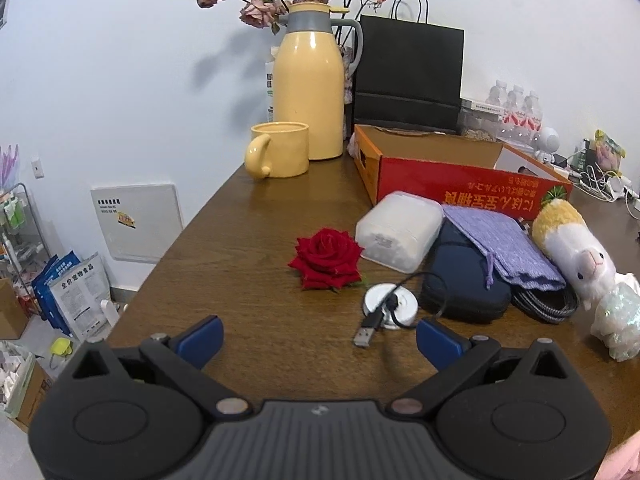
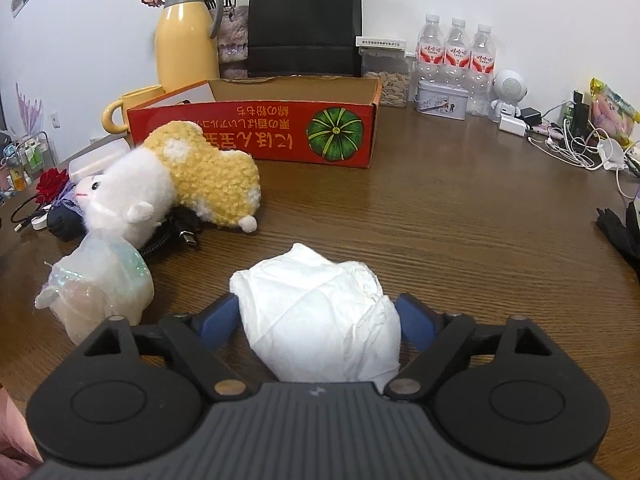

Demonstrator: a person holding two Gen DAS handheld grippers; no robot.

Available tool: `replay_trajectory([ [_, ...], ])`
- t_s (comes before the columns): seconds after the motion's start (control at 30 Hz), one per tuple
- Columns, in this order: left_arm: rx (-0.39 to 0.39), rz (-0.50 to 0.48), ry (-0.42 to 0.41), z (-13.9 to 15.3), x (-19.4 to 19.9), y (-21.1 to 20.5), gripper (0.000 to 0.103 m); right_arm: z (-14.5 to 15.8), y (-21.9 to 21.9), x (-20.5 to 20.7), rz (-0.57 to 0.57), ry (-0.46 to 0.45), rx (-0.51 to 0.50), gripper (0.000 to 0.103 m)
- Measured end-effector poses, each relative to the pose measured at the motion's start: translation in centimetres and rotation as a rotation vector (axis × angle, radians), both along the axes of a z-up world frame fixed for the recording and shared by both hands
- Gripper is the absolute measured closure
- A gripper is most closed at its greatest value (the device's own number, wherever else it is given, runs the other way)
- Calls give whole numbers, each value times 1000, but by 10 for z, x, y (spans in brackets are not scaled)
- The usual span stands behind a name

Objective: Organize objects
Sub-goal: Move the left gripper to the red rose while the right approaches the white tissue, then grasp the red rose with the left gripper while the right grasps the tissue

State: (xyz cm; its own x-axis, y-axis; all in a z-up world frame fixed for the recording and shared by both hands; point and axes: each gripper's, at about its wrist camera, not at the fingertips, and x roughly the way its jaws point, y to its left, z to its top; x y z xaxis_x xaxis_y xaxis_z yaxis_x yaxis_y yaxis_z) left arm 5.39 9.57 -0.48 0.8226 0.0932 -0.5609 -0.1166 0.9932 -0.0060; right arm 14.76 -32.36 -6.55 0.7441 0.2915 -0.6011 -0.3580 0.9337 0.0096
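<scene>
Right gripper (image 2: 318,320): clasped on crumpled white tissue wad (image 2: 320,320), low over wooden table (image 2: 460,220), near red cardboard box (image 2: 256,132). Left gripper (image 1: 318,340): spread wide, empty, before red rose (image 1: 326,260).

My left gripper (image 1: 319,339) hangs open over the table (image 1: 248,240), nothing between my fingers; ahead lies the rose (image 1: 326,259), the charger puck (image 1: 390,306) just right of it.

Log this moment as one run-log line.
right tool: pads against crumpled tissue ball on table | left tool: open, empty, near USB plug | red box: unfilled
</scene>
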Motion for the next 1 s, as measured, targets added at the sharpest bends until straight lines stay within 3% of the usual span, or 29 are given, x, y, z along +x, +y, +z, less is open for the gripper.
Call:
replay_trajectory([
  [0.2, -23, 23, -12, 1, 16, 9, 0, 3, 5, -4, 18, -24, 6, 52],
  [0.67, 6, 54, 29, -7, 83, 10, 2, 14, 7, 12, -14, -54, 18, 54],
  [0.8, -24, 60, 50, -15, 99, 14, 22, 15, 9, 16, -14, -54, 16, 54],
  [0.87, -62, 52, 65, -19, 103, 17, 56, 16, 10, 17, -12, -54, 17, 54],
  [1.0, -75, 47, 32, -18, 96, 17, 63, 18, 12, 21, -5, -61, 25, 54],
])
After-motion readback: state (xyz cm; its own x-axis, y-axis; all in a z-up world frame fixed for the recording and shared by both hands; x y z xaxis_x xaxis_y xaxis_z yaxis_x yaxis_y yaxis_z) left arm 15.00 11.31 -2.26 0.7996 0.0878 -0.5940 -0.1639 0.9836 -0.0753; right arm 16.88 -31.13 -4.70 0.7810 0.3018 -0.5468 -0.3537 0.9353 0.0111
